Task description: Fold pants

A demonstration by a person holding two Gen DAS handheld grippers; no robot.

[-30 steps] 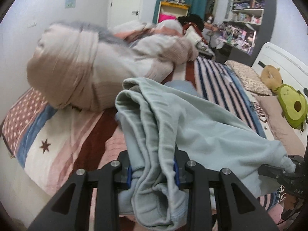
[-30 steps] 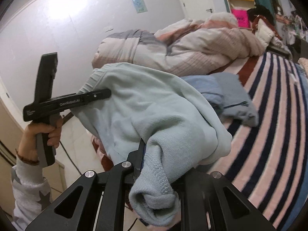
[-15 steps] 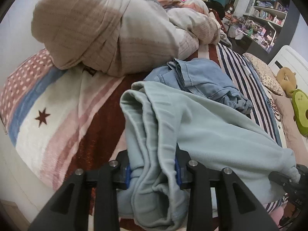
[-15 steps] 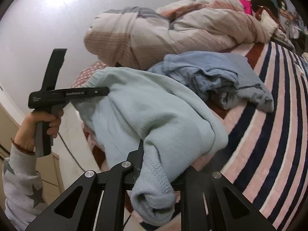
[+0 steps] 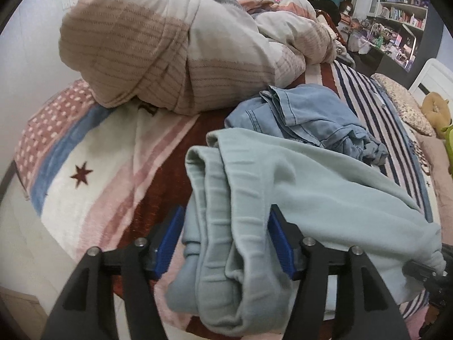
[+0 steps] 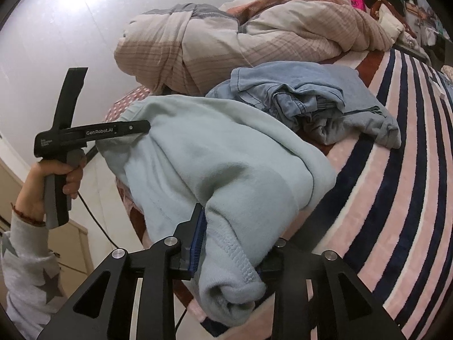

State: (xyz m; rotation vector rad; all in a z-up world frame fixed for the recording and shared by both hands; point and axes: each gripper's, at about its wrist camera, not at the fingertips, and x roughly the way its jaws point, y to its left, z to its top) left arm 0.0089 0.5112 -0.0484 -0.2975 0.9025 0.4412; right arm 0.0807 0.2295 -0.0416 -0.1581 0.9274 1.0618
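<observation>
Pale mint sweatpants (image 5: pixel 311 198) hang stretched between my two grippers, low over the near edge of the bed. My left gripper (image 5: pixel 226 243) is shut on the bunched waistband end. It also shows in the right wrist view (image 6: pixel 133 130), held by a hand. My right gripper (image 6: pixel 232 252) is shut on the ribbed cuff end of the sweatpants (image 6: pixel 226 170). Its tip shows in the left wrist view (image 5: pixel 424 270).
Crumpled blue jeans (image 5: pixel 305 116) lie on the striped blanket (image 5: pixel 99 187) just beyond the sweatpants. A rolled beige duvet (image 5: pixel 170 45) fills the far side. Pillow and plush toys (image 5: pixel 436 107) lie at right. A wooden cabinet (image 6: pixel 68 243) stands beside the bed.
Both grippers have come down toward the bed with the sweatpants. The jeans, hidden a second ago, now show beyond them. The grips have not changed.
</observation>
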